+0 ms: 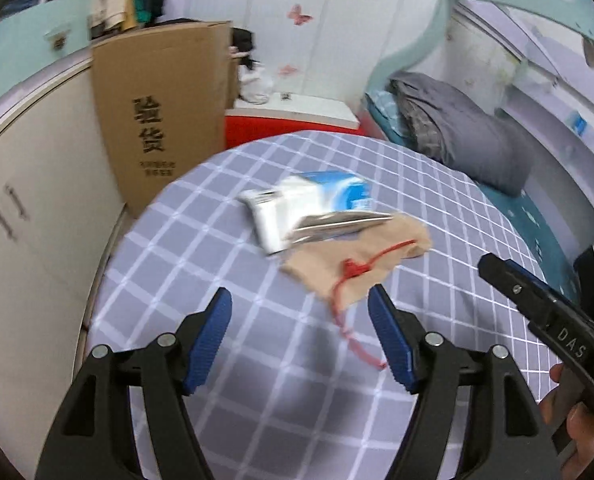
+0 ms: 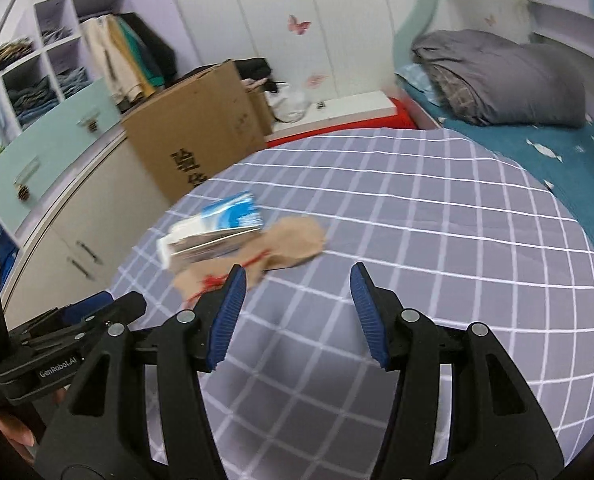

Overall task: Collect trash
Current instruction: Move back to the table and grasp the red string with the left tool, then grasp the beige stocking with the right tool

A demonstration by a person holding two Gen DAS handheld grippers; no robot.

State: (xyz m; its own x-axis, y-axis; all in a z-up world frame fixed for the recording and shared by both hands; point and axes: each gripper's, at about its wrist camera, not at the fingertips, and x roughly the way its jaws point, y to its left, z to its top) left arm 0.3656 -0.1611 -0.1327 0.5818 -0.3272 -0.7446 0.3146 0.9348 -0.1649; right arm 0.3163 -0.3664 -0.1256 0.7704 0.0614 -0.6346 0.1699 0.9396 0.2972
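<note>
While both my left tongs (image 1: 300,300) and right tongs (image 2: 295,286) gape empty, ahead lies a blurred, seemingly glossy carton (image 1: 309,204) overlapping a flat tan pouch (image 1: 357,260) with red string (image 1: 353,276).

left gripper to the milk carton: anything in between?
Yes. In the left wrist view, a tan pouch with a red drawstring lies between the open left gripper and the milk carton.
</note>
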